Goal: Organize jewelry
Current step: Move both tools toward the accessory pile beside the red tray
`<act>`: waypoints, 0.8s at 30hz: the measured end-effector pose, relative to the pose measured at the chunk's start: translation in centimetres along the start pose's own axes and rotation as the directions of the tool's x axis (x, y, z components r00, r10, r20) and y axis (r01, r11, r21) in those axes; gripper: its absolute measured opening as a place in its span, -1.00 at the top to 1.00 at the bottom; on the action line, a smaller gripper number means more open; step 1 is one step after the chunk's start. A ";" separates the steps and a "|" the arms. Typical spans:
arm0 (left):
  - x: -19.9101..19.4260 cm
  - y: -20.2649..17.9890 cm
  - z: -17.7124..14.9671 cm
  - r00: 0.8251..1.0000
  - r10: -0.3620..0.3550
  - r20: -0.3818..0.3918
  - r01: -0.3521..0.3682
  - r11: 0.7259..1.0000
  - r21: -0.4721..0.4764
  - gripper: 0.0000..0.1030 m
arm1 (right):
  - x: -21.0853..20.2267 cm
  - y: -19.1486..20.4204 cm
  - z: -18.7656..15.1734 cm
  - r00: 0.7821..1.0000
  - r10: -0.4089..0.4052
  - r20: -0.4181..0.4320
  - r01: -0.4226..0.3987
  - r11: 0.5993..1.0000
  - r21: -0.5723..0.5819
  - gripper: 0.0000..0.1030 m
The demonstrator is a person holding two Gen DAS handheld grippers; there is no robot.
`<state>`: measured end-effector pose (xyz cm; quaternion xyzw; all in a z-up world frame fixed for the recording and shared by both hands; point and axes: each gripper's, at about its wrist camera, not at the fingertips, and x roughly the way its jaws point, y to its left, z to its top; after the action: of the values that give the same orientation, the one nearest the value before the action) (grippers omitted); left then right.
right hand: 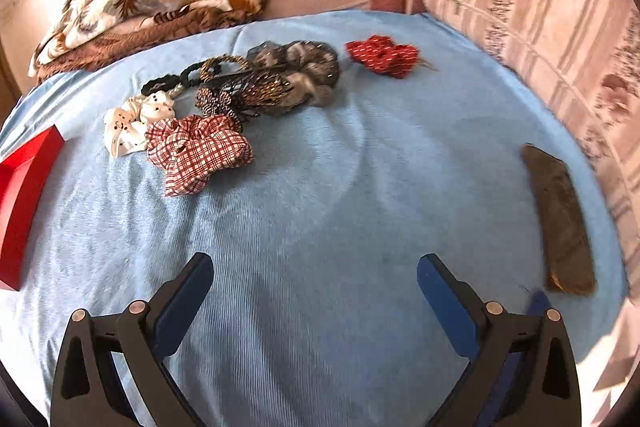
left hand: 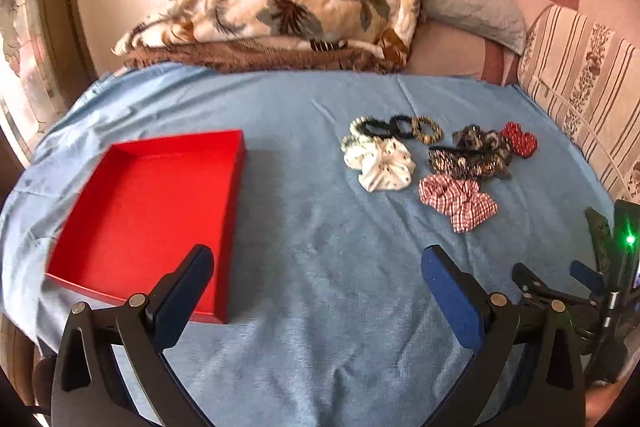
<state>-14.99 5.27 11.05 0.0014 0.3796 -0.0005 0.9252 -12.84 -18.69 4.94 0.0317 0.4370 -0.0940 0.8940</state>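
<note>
An empty red tray [left hand: 120,267] lies at the left of the blue cloth [left hand: 320,267]; its edge shows in the right wrist view [right hand: 20,203]. Hair accessories lie in a cluster: a white scrunchie [left hand: 380,163] [right hand: 132,125], a red checked scrunchie [left hand: 458,201] [right hand: 198,151], a dark beaded piece [left hand: 468,161] [right hand: 248,95], a grey scrunchie [right hand: 304,71], a red dotted scrunchie [left hand: 520,139] [right hand: 382,55], and several small bracelets [left hand: 396,127]. My left gripper [left hand: 318,259] is open and empty, near the tray's corner. My right gripper [right hand: 316,267] is open and empty, short of the cluster.
A folded leaf-print blanket [left hand: 280,3] and a grey pillow [left hand: 472,3] lie at the back. A striped cushion [left hand: 580,87] borders the right. A dark flat object [right hand: 560,219] lies at the right of the cloth. The right gripper shows in the left wrist view [left hand: 560,279].
</note>
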 end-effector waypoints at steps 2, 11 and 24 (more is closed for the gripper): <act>-1.1 0.6 0.3 1.000 0.014 0.015 -0.014 1.000 -0.007 -1.00 | -1.6 0.2 0.2 0.999 0.000 0.042 0.000 1.000 0.003 -1.00; -4.3 2.7 1.2 0.999 0.016 0.041 -0.016 1.000 -0.001 -1.00 | -9.9 2.5 1.0 0.945 -0.012 0.326 0.015 1.000 -0.006 -1.00; -3.8 2.7 0.9 1.000 0.022 0.007 -0.022 0.999 0.044 -1.00 | -10.5 3.7 -0.1 0.940 0.023 0.341 -0.015 1.000 -0.024 -1.00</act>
<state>-17.08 7.99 14.41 0.0262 0.3764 0.0014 0.9261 -18.49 -13.53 13.06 0.0096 0.2763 -0.0848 0.9573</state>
